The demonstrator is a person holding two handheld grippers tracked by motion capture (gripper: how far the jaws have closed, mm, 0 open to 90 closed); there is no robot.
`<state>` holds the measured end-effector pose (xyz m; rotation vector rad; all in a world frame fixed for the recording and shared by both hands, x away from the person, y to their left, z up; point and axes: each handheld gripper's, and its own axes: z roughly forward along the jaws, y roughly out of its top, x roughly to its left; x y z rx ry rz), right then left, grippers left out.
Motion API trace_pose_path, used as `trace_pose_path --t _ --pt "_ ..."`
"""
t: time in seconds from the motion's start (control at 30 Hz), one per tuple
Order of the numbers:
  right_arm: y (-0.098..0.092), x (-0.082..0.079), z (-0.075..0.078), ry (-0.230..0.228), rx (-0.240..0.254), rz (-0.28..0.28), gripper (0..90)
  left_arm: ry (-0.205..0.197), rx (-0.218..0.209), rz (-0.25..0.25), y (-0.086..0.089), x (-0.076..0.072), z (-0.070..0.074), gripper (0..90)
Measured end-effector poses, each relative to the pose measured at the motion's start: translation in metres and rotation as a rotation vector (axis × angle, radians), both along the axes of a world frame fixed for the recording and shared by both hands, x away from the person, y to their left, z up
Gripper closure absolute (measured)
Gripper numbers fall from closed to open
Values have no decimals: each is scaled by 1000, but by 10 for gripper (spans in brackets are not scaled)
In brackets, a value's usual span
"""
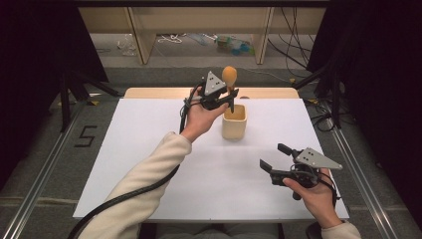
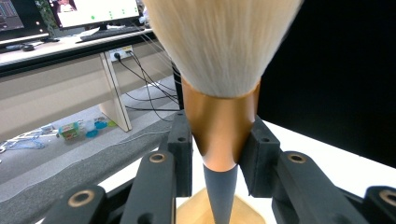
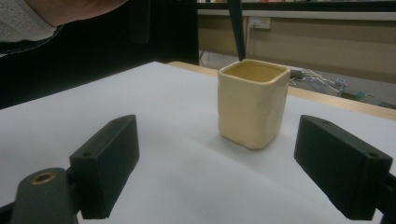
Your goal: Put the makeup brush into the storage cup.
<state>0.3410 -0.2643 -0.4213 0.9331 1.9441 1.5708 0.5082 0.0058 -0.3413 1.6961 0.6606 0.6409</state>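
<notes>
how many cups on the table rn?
1. The cream square cup stands upright on the white table near the far edge, under the makeup brush that the left gripper holds above it. The right gripper is open, apart from it.

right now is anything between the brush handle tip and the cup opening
Nothing visible. The left gripper holds the makeup brush upright, handle tip just above the open mouth of the cream cup, which looks empty. The right gripper waits open, well clear.

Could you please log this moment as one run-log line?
left gripper: shut on brush | brush: handle tip over cup | right gripper: open, apart
</notes>
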Motion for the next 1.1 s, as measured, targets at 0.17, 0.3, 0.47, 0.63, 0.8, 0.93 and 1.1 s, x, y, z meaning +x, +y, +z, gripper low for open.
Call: trace_pose_path --t 0.17,0.3,0.47,0.63,0.8,0.93,1.1 --pt "0 0 0 5 6 9 151 2 -4 3 -1 1 -1 687" --pt "-1 0 0 14 -5 9 151 3 -3 1 -1 2 -2 687" --pt "0 0 0 1 0 1 151 3 2 0 -2 2 -2 687" --pt "-1 0 1 16 -10 6 151 3 5 0 -3 3 -4 687" --pt "-1 0 1 19 -12 8 151 8 10 -2 -4 4 -6 687" --pt "-1 0 1 23 -15 7 152 9 13 -4 -6 5 -7 687" --pt "-2 -1 1 23 -14 10 152 9 17 -5 -8 5 -7 687"
